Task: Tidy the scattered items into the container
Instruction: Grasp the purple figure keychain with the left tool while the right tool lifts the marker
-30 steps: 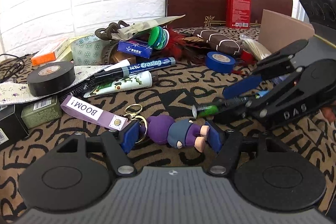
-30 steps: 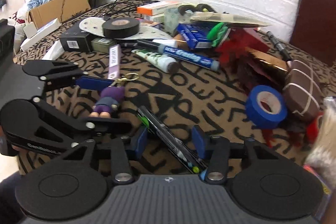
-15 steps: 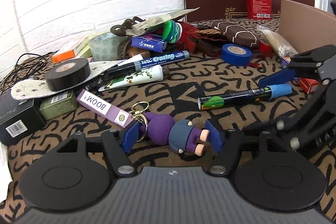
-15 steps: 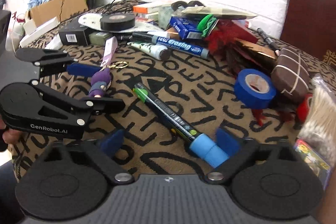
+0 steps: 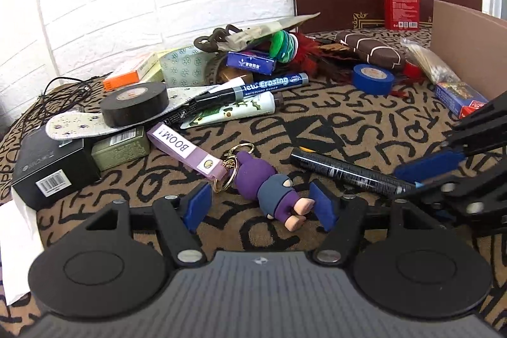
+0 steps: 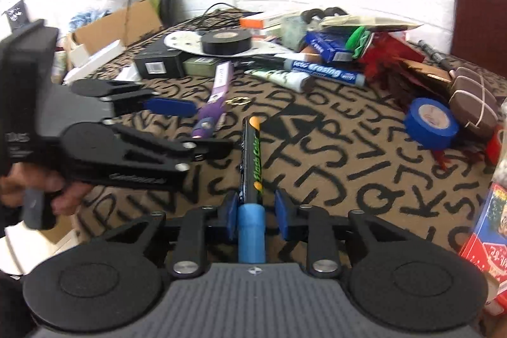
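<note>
Left wrist view
Left gripper (image 5: 258, 205): released, its blue pads either side of a small purple and grey figurine keyring (image 5: 269, 187) lying on the black-patterned tan cloth (image 5: 332, 122); neither pad presses on it.
Keyring handling: looks light and rubbery, with a loose gold ring (image 5: 231, 167) and lilac "BOOM!" strap (image 5: 183, 149) that will likely dangle; best taken across the body.
Left hand pose: gripper tilts down toward the cloth, low behind the figure.
Container: probably the brown cardboard box (image 5: 469, 49) at the far right, well apart from the keyring.

Right wrist view
Right gripper (image 6: 256, 211): jaws closing on a black marker with a light blue cap (image 6: 252, 179); the pads sit just beside the barrel where it meets the cap, a thin gap perhaps remaining.
Marker handling: judged stiff, light, smooth and apt to roll or pivot; this hold is near one end, so the long barrel may droop.
Right hand pose: gripper slants down, in line with the marker, which lies on the cloth pointing away.
Person's hand (image 6: 41, 189): grips the left gripper's handle at the left edge.
</note>
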Demonstrator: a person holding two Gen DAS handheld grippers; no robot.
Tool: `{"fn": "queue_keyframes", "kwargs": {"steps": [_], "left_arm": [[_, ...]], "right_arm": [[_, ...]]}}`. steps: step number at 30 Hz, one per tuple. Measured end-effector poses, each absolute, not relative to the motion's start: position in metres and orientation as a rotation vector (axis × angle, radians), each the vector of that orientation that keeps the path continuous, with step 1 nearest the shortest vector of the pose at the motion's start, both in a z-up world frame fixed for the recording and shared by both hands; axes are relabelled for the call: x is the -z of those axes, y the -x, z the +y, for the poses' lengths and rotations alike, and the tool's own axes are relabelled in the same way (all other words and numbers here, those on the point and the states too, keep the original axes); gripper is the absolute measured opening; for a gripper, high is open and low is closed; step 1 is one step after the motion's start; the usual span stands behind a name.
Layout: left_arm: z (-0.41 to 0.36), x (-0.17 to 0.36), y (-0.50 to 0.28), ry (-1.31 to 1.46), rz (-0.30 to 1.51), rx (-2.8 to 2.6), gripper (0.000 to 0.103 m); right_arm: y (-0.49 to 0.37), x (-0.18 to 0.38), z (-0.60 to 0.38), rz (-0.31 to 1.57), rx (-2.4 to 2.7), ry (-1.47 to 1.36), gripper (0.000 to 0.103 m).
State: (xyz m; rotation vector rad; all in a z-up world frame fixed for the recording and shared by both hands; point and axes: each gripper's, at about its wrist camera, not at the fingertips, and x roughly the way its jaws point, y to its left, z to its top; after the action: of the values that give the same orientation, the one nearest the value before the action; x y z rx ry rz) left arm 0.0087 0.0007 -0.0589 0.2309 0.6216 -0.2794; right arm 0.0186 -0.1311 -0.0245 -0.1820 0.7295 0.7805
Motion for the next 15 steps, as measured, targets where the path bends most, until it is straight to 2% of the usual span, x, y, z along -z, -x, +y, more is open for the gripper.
{"fn": "queue_keyframes", "kwargs": {"steps": [3,6,8,9,12,13,15], "left_arm": [[-0.002,0.060,-0.008,-0.244,0.625,0.277,0.067],[-0.003,0.060,-0.009,-0.222,0.634,0.268,0.067],[-0.004,0.059,-0.010,-0.195,0.651,0.258,0.066],[-0.005,0.058,-0.010,-0.184,0.658,0.252,0.066],[-0.012,0.057,-0.009,-0.180,0.671,0.240,0.066],[-0.014,0.058,-0.009,-0.181,0.673,0.234,0.066],[-0.018,0.059,-0.010,-0.180,0.683,0.216,0.067]], "right_arm": [[-0.012,0.026,-0.119,0.692,-0.743,0.254,0.025],[-0.012,0.027,-0.119,0.697,-0.723,0.228,0.031],[-0.007,0.028,-0.113,0.702,-0.732,0.255,0.068],[-0.002,0.030,-0.106,0.703,-0.732,0.304,0.103],[0.006,0.030,-0.102,0.674,-0.735,0.356,0.102],[0.003,0.030,-0.105,0.689,-0.748,0.326,0.091],[-0.001,0.029,-0.114,0.702,-0.761,0.258,0.081]]}}
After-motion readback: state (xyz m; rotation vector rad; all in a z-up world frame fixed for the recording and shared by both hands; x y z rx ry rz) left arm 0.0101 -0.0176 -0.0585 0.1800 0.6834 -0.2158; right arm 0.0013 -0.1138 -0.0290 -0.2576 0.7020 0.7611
